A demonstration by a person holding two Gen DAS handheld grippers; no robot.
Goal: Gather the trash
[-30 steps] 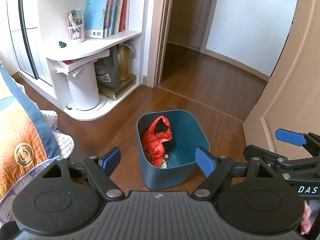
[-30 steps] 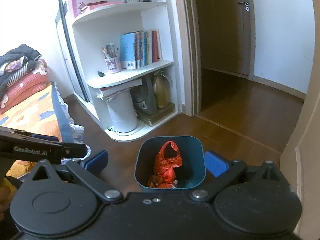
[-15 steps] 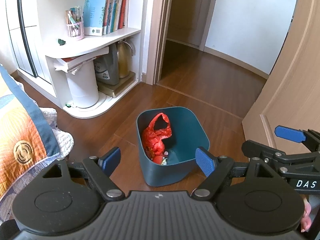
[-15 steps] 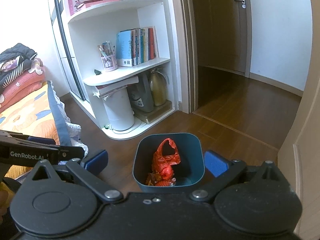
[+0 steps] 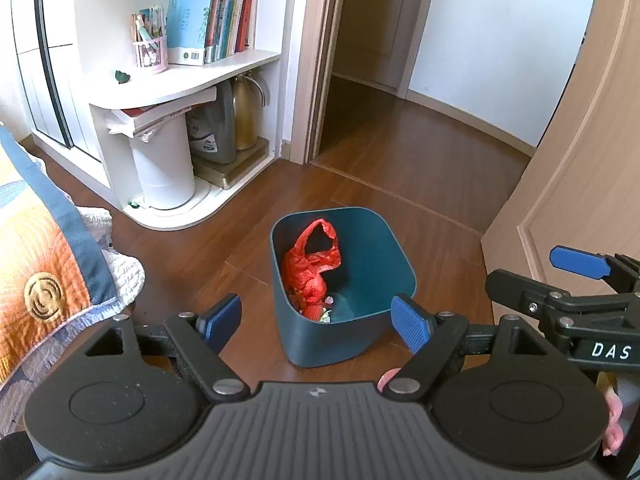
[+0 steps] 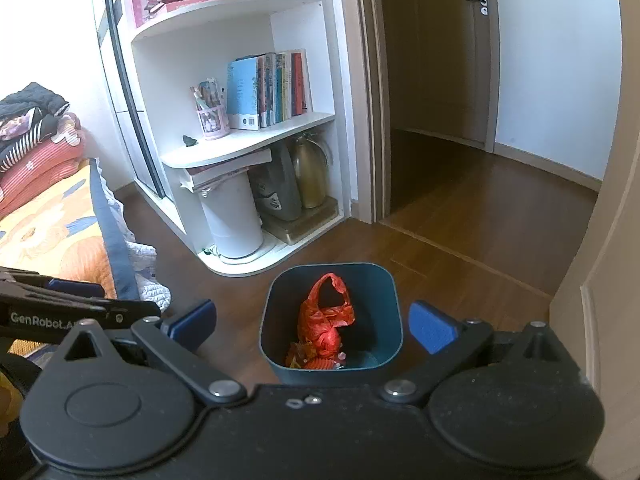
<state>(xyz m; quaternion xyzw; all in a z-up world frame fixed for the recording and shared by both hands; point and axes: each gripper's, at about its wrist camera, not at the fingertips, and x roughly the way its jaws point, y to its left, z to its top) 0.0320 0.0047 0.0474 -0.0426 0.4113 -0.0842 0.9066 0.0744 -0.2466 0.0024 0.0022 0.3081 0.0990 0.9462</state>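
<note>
Open floor (image 5: 400,200) around bin (image 5: 372,320) at frame centre. Blocked left by bed (image 5: 44,272), upper left by shelf (image 5: 188,80), right by door (image 5: 580,168).

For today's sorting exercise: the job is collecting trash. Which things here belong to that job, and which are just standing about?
Part of the job:
dark teal plastic bin
crumpled red plastic bag inside it
left gripper, open
right gripper, open

Just standing about:
row of books
white cylindrical canister
brass-coloured kettle
orange quilt
</note>
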